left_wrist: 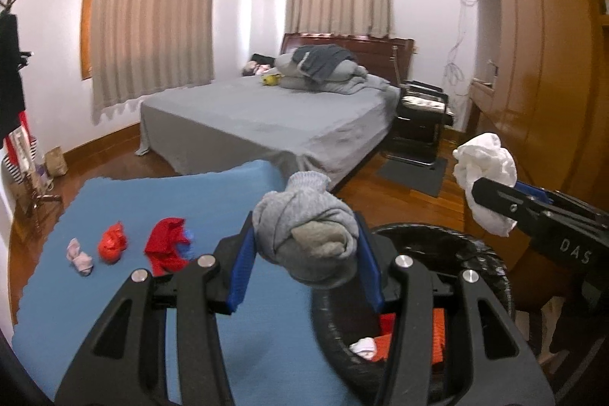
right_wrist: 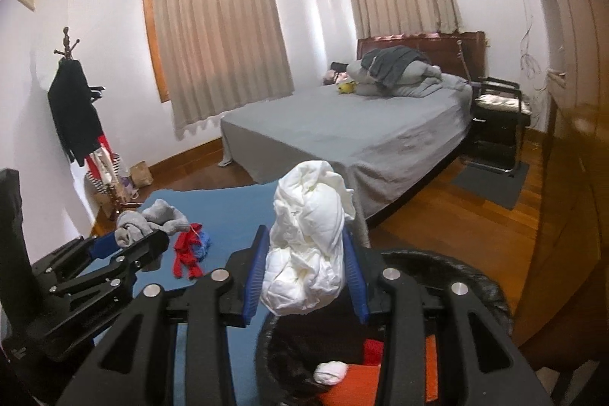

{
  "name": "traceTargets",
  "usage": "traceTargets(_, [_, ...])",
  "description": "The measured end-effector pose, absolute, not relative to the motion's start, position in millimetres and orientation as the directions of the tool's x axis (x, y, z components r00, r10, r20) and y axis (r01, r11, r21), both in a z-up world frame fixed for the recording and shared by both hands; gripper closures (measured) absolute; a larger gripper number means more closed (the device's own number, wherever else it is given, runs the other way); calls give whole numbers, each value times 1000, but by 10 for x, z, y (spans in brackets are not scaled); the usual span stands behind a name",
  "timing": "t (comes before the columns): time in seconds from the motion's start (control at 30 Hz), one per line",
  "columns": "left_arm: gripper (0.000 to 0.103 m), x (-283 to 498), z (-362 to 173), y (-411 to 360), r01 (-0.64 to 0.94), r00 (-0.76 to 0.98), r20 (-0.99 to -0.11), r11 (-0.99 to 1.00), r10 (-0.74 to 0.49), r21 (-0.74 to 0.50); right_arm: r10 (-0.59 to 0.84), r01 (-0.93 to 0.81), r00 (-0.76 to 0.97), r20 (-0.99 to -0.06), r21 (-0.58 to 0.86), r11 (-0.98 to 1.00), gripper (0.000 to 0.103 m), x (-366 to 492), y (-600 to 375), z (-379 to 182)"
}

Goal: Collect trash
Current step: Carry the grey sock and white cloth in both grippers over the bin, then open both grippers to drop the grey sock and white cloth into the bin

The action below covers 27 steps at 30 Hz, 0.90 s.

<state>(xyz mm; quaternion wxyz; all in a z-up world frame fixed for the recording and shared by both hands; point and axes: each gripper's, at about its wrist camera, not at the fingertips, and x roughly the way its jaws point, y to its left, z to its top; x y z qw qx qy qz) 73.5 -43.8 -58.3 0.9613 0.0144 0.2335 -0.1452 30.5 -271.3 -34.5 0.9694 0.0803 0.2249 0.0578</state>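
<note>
My left gripper (left_wrist: pixel 306 246) is shut on a knotted grey sock bundle (left_wrist: pixel 308 234), held above the left rim of the black-lined bin (left_wrist: pixel 475 246). It also shows in the right wrist view (right_wrist: pixel 148 227). My right gripper (right_wrist: pixel 304 269) is shut on a crumpled white wad (right_wrist: pixel 308 253), held over the bin (right_wrist: pixel 468 276); it also shows in the left wrist view (left_wrist: pixel 483 174). The bin holds red and orange pieces and a small white ball (right_wrist: pixel 331 372). On the blue mat (left_wrist: pixel 190 200) lie a pale small bundle (left_wrist: pixel 79 257), a red crumpled piece (left_wrist: pixel 112 242) and a red-and-blue cloth (left_wrist: pixel 167 246).
A bed with grey sheets (left_wrist: pixel 266 117) stands behind the mat. A black chair (left_wrist: pixel 422 117) and grey floor mat (left_wrist: pixel 415 170) lie right of it. Wooden wardrobes (left_wrist: pixel 540 63) line the right. A coat rack (right_wrist: pixel 76 109) stands left.
</note>
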Motion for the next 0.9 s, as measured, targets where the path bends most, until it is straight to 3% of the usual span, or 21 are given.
traceTargets(0.9, [56,886,-1071,-1320,493,738,-501,868,-452,-57,-6,121,836,-548,175,977,65,149,-3541,-893])
